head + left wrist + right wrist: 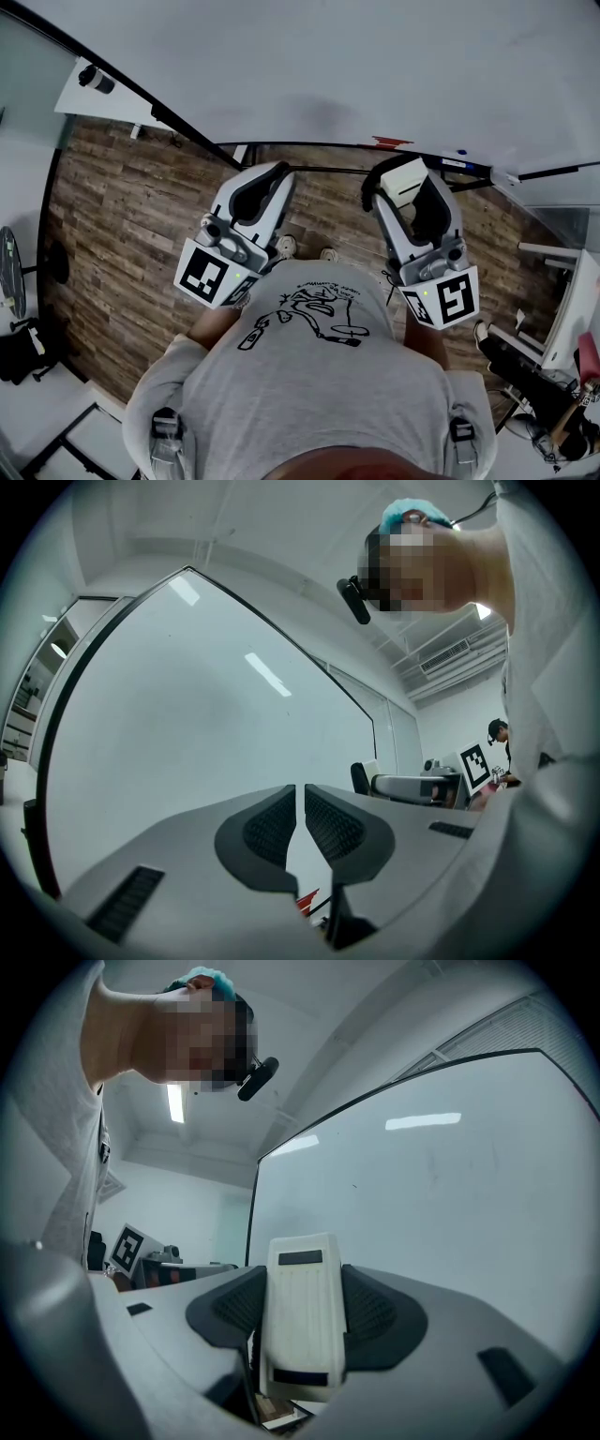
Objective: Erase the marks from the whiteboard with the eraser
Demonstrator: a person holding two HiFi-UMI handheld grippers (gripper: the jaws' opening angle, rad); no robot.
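The whiteboard (328, 66) fills the top of the head view, with its black frame and tray along the lower edge. Its surface looks almost clean; only faint specks show in the right gripper view on the whiteboard (450, 1194). My right gripper (401, 180) is shut on a white eraser (406, 186), held upright between the jaws, a short way from the board. The eraser (302, 1321) sits in the right gripper (302, 1307). My left gripper (269, 178) is held beside it near my chest. The left gripper (300, 810) is shut and holds nothing; the whiteboard (206, 714) lies beyond it.
A red marker (389, 142) lies on the board's tray. Wooden floor (122, 206) stretches below the board. Dark equipment (19, 347) stands at the far left, and a white desk (572, 309) with clutter at the right. Another person (497, 733) is far off.
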